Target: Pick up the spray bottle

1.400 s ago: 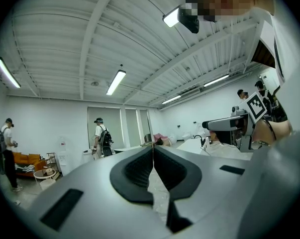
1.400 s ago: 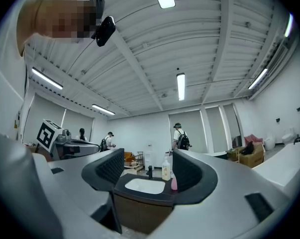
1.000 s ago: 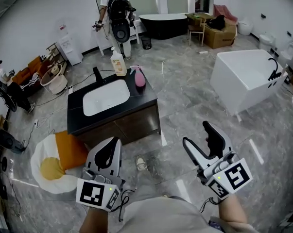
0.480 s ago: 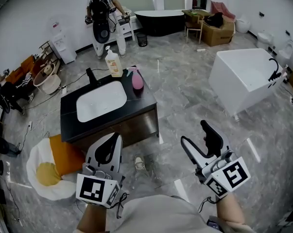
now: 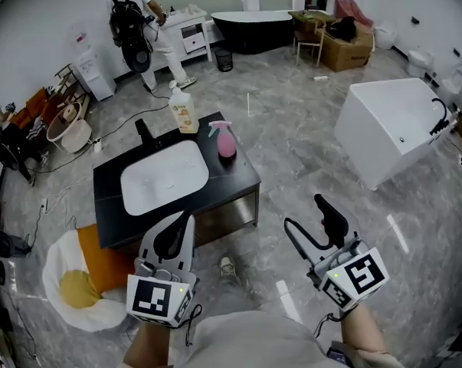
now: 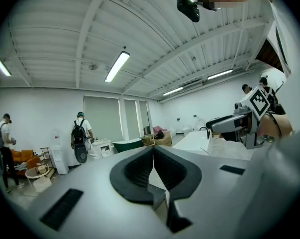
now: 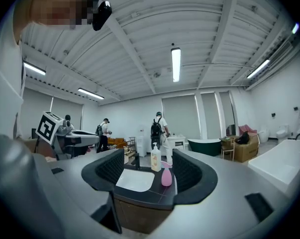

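Observation:
A pink spray bottle [image 5: 226, 141] stands upright on the right part of a black vanity top [image 5: 238, 176], beside the white sink basin [image 5: 163, 176]. In the right gripper view the spray bottle [image 7: 166, 176] shows between the jaws but far off. My right gripper [image 5: 306, 211] is open and empty, held low over the floor, well short of the vanity. My left gripper [image 5: 186, 219] is shut on nothing, near the vanity's front edge. In the left gripper view the left gripper [image 6: 153, 159] has its pads pressed together.
A yellow soap pump bottle [image 5: 184, 108] and a black faucet [image 5: 144, 131] stand at the vanity's back. A white bathtub [image 5: 391, 125] lies to the right, and an egg-shaped cushion [image 5: 77, 282] lies on the floor at left. A person with a backpack [image 5: 135, 18] walks at the far wall.
The vanity has shifted right and a little nearer in the head view. The person with the backpack has walked left. Both grippers keep their poses.

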